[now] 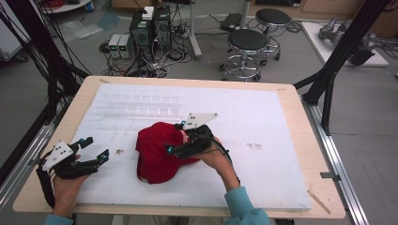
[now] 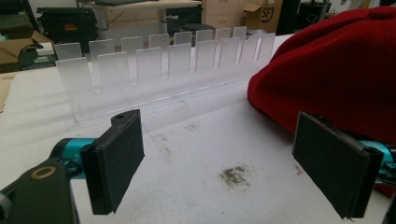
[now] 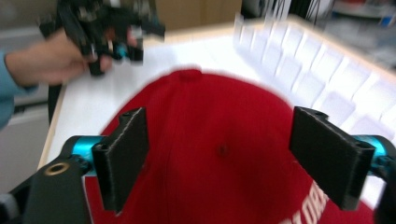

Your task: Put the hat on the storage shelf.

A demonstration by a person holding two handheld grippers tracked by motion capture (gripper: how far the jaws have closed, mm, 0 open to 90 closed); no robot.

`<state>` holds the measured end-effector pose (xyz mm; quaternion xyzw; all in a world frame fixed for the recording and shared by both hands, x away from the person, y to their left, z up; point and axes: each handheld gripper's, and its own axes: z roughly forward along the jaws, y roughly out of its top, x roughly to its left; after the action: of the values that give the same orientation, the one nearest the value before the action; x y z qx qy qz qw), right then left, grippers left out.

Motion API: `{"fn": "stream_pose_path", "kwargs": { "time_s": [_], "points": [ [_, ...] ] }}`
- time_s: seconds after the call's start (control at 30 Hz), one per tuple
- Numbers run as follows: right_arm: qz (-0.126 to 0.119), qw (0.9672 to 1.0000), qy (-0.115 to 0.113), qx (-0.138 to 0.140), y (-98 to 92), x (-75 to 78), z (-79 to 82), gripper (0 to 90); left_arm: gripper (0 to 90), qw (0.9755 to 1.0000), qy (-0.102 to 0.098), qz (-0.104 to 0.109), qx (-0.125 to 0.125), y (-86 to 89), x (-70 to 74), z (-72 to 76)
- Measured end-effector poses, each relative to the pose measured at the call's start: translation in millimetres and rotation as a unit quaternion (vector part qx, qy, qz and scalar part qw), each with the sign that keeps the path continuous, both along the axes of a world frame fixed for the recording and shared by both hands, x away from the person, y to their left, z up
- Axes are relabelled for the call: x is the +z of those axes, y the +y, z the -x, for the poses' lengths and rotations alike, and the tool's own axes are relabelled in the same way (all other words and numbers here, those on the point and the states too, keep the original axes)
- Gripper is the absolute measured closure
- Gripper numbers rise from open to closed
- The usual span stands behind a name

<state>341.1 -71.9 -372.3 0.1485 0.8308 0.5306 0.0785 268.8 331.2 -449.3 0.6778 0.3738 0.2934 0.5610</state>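
Note:
A red baseball cap with white lettering lies on the white foam board, a little left of the middle. My right gripper hovers over the cap's right side; in the right gripper view its jaws stand wide apart above the cap's crown, and its pads touch nothing. My left gripper rests near the board's left edge, open, apart from the cap. In the left gripper view the left gripper has bare board between its pads, and the cap lies just beyond its right jaw.
A clear acrylic slotted rack stands on the board behind the cap, also seen as the rack. A small patch of dirt marks the board. Beyond the table are stools, computer towers and cables.

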Motion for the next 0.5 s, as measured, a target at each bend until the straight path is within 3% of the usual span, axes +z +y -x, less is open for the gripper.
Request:
{"fn": "stream_pose_path", "kwargs": {
  "time_s": [0.07,0.1,0.13,0.3,0.4,0.43,0.5],
  "points": [
    [0.048,0.9983,0.033,-0.005,1.3,1.5,-4.9,12.8,16.9,1.0,0.0,0.0,0.0,0.0,0.0,0.0],
    [0.058,0.997,0.052,-0.008,0.6,1.4,-8.7,12.7,16.9,1.0,0.0,0.0,0.0,-0.1,0.0,0.0],
    [0.055,0.9969,0.054,-0.01,-0.2,1.3,-10.6,12.6,16.9,1.0,0.0,0.0,0.0,-0.1,0.0,0.0],
    [0.046,0.9983,0.032,-0.015,-8.4,0.9,-21.2,12.4,16.9,1.0,0.0,0.0,0.0,0.0,0.0,0.0],
    [0.06,0.9979,0.024,-0.002,-10.1,-0.4,-26.0,12.4,16.9,1.0,0.0,0.0,0.0,-0.1,0.0,0.0],
    [0.08,0.9966,0.016,0.011,-10.4,-0.8,-30.3,12.5,16.9,1.0,0.0,0.0,0.0,0.0,0.0,0.0],
    [0.085,0.9961,0.01,0.021,-10.4,-0.1,-36.0,12.5,16.9,1.0,0.0,0.0,0.0,0.0,0.0,0.0]
  ]
}}
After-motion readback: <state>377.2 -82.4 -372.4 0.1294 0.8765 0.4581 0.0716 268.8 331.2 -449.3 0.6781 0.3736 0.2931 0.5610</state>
